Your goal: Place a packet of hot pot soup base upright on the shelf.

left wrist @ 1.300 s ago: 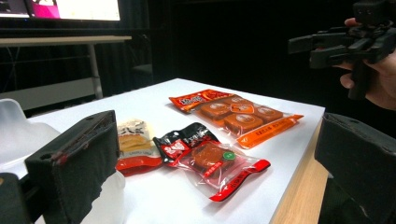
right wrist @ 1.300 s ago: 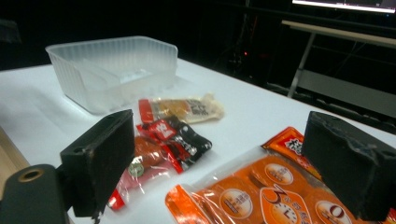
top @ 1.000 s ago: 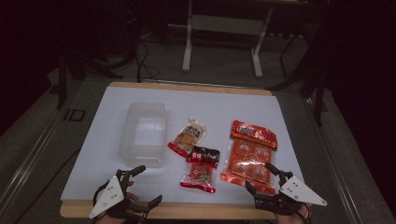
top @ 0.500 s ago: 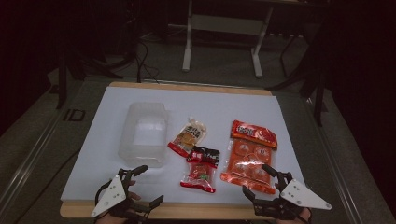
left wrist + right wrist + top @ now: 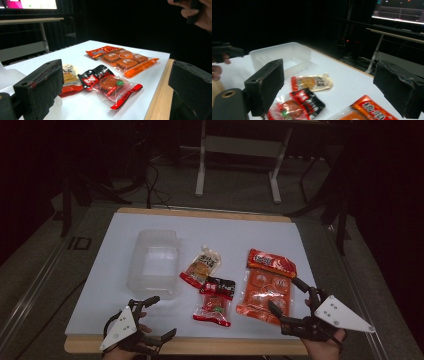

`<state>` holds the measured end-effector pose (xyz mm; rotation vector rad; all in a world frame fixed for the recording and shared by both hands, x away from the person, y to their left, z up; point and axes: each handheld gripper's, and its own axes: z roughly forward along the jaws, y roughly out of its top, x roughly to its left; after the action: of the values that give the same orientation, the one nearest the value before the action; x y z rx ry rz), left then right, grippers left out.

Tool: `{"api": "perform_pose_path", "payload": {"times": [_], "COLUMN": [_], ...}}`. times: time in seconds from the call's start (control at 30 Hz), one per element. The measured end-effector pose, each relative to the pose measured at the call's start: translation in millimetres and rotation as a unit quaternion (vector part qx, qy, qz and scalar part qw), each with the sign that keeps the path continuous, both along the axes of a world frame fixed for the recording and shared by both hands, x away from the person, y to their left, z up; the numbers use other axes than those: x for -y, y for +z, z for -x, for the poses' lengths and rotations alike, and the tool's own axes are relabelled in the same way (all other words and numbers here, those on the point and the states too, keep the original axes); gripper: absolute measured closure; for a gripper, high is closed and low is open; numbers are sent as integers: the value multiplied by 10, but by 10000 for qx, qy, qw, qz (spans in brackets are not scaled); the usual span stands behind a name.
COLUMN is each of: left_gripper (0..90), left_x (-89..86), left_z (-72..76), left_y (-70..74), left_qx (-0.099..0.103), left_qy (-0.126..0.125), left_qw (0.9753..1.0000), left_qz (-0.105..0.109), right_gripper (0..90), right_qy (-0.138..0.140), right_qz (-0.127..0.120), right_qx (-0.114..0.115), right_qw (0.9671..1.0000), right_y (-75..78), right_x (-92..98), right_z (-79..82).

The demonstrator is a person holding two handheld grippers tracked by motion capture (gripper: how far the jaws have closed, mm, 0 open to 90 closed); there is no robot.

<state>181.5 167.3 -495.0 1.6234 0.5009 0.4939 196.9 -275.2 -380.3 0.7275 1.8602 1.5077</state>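
Orange six-cake snack pack (image 5: pixel 266 286) lies near the desk's right edge, where it lay a second ago; the right gripper (image 5: pixel 290 305) has slid slightly rightward along the front edge, jaws spread wide just beside the pack's near corner. Left gripper (image 5: pixel 152 320) hovers released at the front-left corner, slightly nearer the clear plastic tub (image 5: pixel 154 261), palm underneath.
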Motion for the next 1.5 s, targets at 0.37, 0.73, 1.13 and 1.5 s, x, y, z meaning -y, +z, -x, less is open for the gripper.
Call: {"api": "perform_pose_path", "payload": {"times": [0.37,0.73,1.13,1.5], "left_gripper": [4,4,4,4], "left_x": [-5,-6,41,58], "left_z": [2,-20,-20,-20], "left_y": [21,-51,-88,-104], "left_qx": [46,-123,-184,-228], "left_qy": [66,37,-39,-72], "left_qw": [10000,9999,9998,9997], "left_qz": [-40,-10,-87,-103], "right_gripper": [98,98,100,100], "right_qy": [-355,-549,-928,-1193], "right_qz": [135,259,351,491], "right_qx": [198,5,-753,-1270], "right_qw": [9991,9982,9922,9835], "right_y": [144,102,-207,-470], "right_x": [130,236,439,543], "right_z": [-312,-741,-1257,-1608]}}
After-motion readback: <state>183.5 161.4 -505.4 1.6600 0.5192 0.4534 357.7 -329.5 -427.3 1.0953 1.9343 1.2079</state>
